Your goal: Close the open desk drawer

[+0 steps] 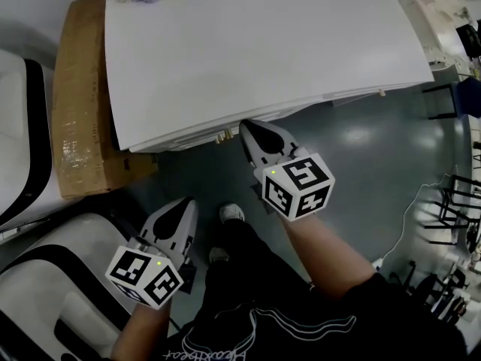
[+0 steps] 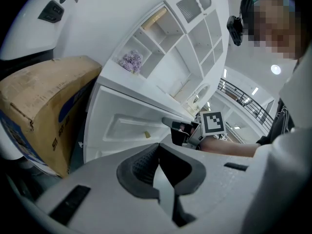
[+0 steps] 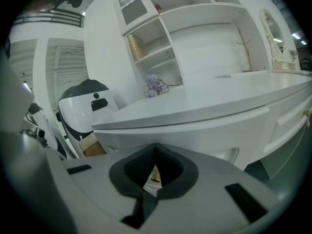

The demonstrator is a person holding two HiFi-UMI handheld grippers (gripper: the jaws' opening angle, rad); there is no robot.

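Worktop [image 1: 255,43]: drawer [image 2: 122,126] ajar, 12 o'clock.
Right claw [image 1: 248,127]: closed, tips against drawer front to push.
Left claw [image 1: 186,204]: closed, empty, spare.

White desk drawer [image 2: 124,123], front with a recessed panel and a small brass knob [image 2: 146,135], sits upright under the front edge of the white desktop [image 1: 255,43], barely proud of it at most; fully shut or not, can't tell.

Showroom hall: white desk [image 1: 248,43], cardboard box [image 1: 83,104]
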